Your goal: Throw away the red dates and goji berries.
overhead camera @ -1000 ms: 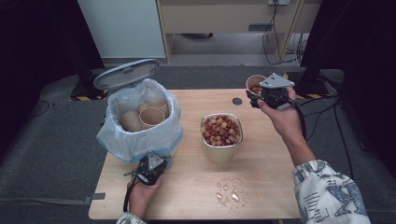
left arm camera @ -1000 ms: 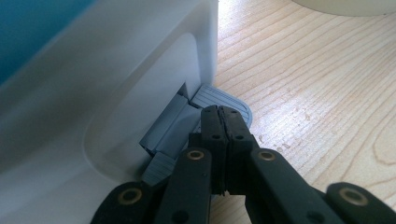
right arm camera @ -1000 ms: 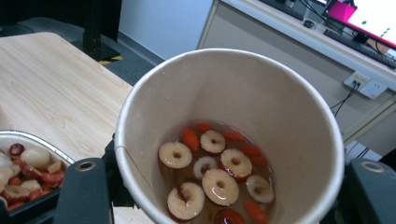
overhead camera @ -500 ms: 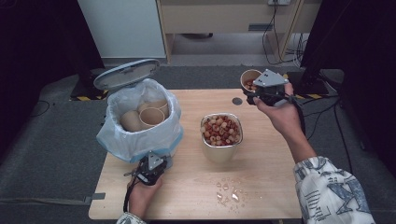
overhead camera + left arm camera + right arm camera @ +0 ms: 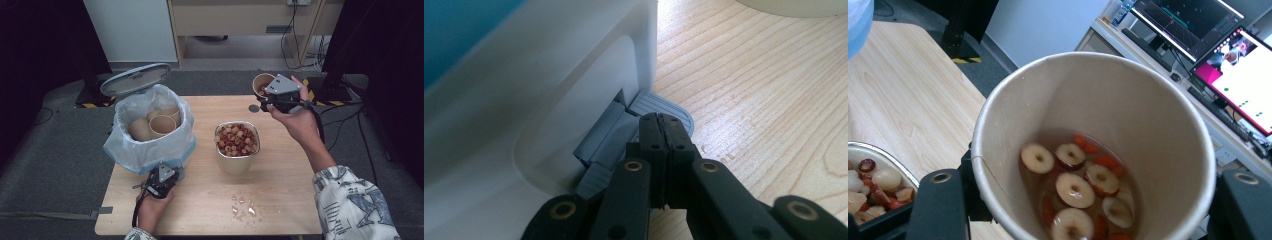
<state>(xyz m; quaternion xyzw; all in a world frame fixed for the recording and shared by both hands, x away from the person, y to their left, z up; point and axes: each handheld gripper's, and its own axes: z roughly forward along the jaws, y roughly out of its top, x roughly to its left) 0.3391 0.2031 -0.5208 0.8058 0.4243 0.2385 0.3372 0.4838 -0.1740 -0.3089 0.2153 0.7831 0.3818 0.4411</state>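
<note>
I am holding a paper cup [image 5: 1093,150] tight in my right gripper [image 5: 281,95], up past the table's far edge, fruit still inside. My left gripper [image 5: 663,131], jaws together, is pressing the bin pedal [image 5: 659,107]. Emptying and binning are left.

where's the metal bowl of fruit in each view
High view: the metal bowl stands mid-table, right of the lined bin.
Left gripper view: a pale curved edge at the top right may be its base; I cannot tell.
Right gripper view: its rim shows at the bottom left, beside the paper cup.
Shared landmark: the wooden table.
</note>
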